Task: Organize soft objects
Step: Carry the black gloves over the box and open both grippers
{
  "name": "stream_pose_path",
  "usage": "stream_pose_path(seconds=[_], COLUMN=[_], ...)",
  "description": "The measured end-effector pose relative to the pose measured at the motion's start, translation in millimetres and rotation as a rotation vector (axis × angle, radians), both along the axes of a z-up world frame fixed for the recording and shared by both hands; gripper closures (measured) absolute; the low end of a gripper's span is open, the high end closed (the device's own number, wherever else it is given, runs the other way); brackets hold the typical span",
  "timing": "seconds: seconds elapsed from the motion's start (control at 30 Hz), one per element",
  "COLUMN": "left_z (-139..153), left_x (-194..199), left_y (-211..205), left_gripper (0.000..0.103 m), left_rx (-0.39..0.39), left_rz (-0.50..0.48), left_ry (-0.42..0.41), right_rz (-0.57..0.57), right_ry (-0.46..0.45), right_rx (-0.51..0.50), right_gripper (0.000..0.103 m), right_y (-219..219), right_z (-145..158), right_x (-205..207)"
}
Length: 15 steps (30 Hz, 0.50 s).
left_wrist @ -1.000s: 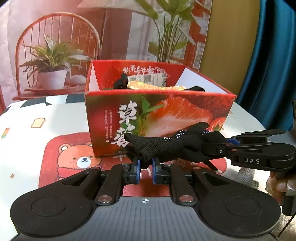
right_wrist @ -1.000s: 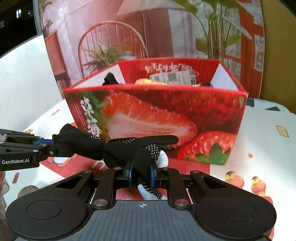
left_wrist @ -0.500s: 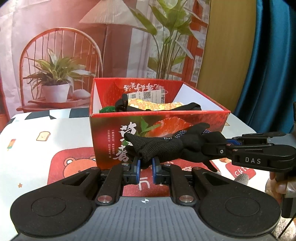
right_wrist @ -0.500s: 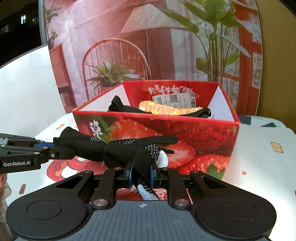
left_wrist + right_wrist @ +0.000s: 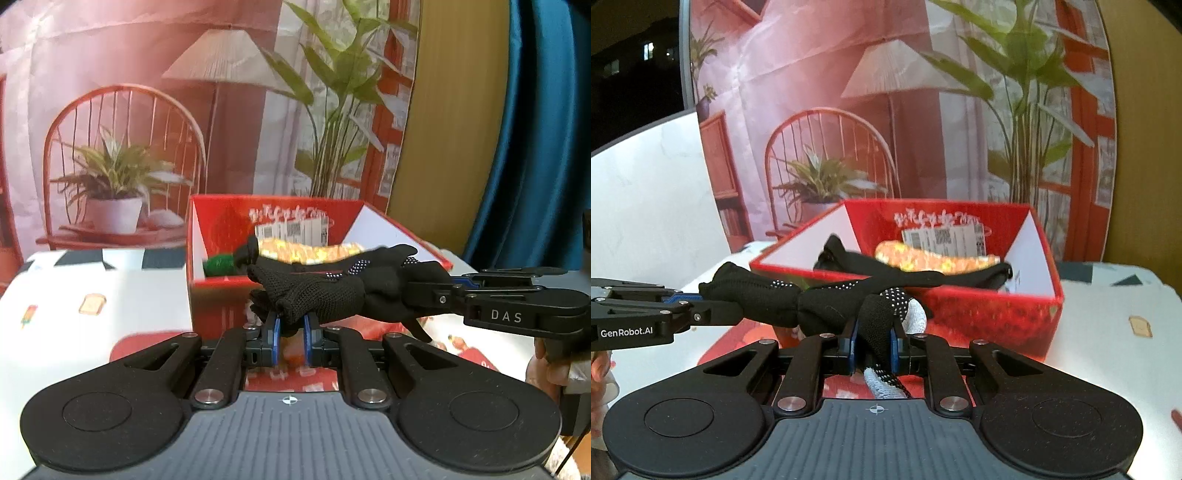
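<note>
A black knit glove [image 5: 332, 291] with white grip dots hangs stretched between both grippers, in the air at the height of the near rim of the red strawberry box [image 5: 218, 291]. My left gripper [image 5: 290, 325] is shut on the cuff end. My right gripper [image 5: 873, 341] is shut on the finger end of the glove [image 5: 820, 302]. The right gripper enters the left wrist view from the right [image 5: 454, 291]; the left gripper enters the right wrist view from the left [image 5: 690, 306]. The open box [image 5: 997, 317] holds an orange-yellow soft item [image 5: 934, 258], a black item [image 5: 846, 254] and something green [image 5: 219, 264].
The box stands on a white table with a cartoon-print cloth [image 5: 74, 295]. A printed backdrop with a chair, lamp and plants hangs behind [image 5: 147, 129]. A blue curtain [image 5: 546, 129] is at the right. A hand holds each gripper at the frame edges.
Both grippers have risen with the glove held between them, from low in front of the box's front wall to the level of its rim. The inside of the box now shows more.
</note>
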<state>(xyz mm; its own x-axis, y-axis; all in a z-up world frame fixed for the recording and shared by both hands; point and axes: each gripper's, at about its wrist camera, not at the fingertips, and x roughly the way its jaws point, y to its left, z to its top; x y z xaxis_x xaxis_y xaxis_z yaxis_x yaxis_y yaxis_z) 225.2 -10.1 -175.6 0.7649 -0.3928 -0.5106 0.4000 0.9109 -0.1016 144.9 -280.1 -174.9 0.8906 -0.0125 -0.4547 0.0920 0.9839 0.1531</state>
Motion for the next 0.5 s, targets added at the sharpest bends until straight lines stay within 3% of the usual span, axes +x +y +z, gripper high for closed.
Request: stream_pose_path(seconds=[0.27,0.5], left_z=[20.2,14.9], left_x=[34.6,84.3], left_y=[-16.6,-36.4], left_gripper=[0.09,0.09], left_rx=[0.0,-0.016], left_rz=[-0.017,-0.007], left_ry=[-0.025,0.037], right_rz=[-0.003,-0.024], right_ry=[-0.028,0.0], right_rx=[-0.042,-0.057], right_gripper=[0.088,0.088], right_y=[-20.8,-47.0], right_z=[23.2,20.0], right_x=[29.6,70.5])
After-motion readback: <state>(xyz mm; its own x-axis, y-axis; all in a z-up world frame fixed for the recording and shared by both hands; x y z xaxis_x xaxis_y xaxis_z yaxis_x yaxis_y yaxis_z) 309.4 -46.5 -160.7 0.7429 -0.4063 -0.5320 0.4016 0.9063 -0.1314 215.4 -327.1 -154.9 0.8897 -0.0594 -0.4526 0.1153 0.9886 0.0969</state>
